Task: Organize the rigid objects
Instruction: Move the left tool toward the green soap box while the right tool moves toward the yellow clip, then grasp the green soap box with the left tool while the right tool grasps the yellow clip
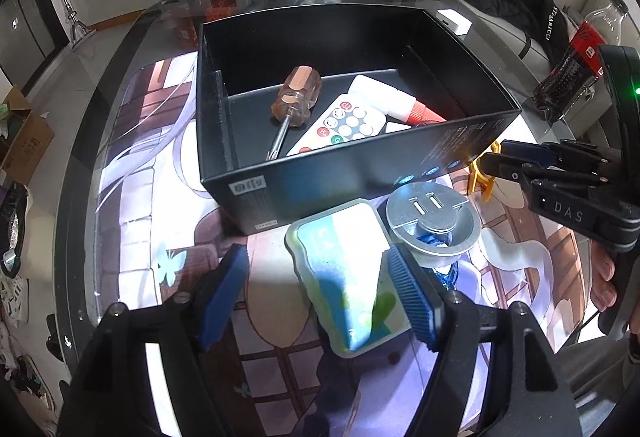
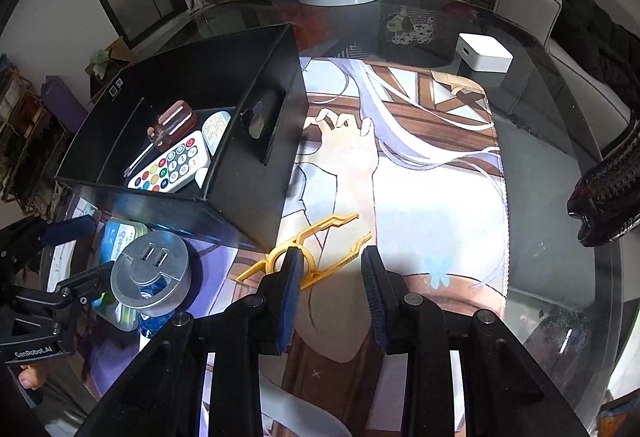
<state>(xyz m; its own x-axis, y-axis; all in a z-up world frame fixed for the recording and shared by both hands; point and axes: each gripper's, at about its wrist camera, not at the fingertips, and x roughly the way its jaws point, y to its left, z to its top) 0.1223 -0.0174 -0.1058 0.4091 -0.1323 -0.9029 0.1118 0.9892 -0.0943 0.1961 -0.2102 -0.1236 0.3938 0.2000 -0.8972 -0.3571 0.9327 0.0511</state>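
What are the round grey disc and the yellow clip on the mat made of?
The round grey disc looks like brushed metal: dull silver sheen, crisp stamped slots. The yellow clip looks like moulded plastic: uniform matte colour, thin flat arms. Neither is certain from looks alone.

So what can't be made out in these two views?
- Left wrist view: near part of the black box floor, hidden by its front wall.
- Right wrist view: yellow clip middle, covered by a right gripper finger.
- Both views: print on the green-white card case, too blurred; blue item under the metal disc.
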